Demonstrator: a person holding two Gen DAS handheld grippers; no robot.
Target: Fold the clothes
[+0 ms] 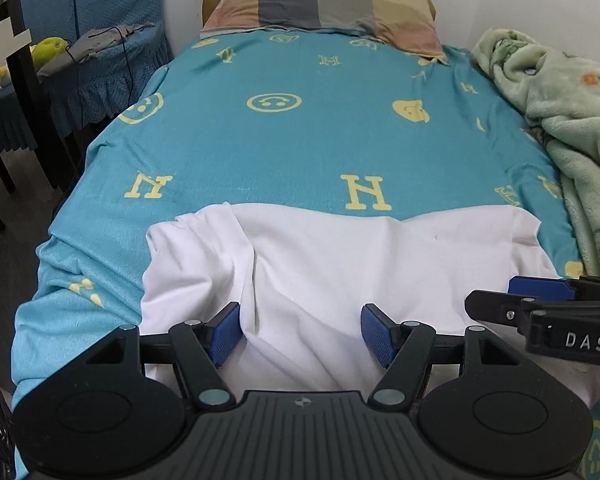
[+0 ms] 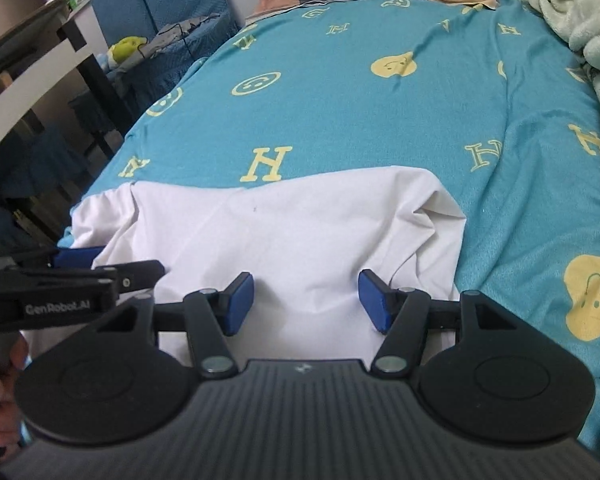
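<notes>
With both the left gripper (image 1: 300, 330) and the right gripper (image 2: 306, 300) spread wide and holding nothing above the white garment (image 1: 320, 256) at the bed's (image 1: 260, 148) near edge, pinching only its top layer could drag the rumpled cloth into a crooked fold.

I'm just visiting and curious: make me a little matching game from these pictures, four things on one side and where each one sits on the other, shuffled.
Things:
1. white garment
2. checked pillow
3. pale green blanket
4. yellow-green toy

Places:
A. bunched along the bed's right side
B. at the head of the bed, against the wall
C. on the blue-covered chair left of the bed
D. at the near end of the bed, under both open tongs

Pairs: 1-D, 2-B, 3-A, 4-C
</notes>
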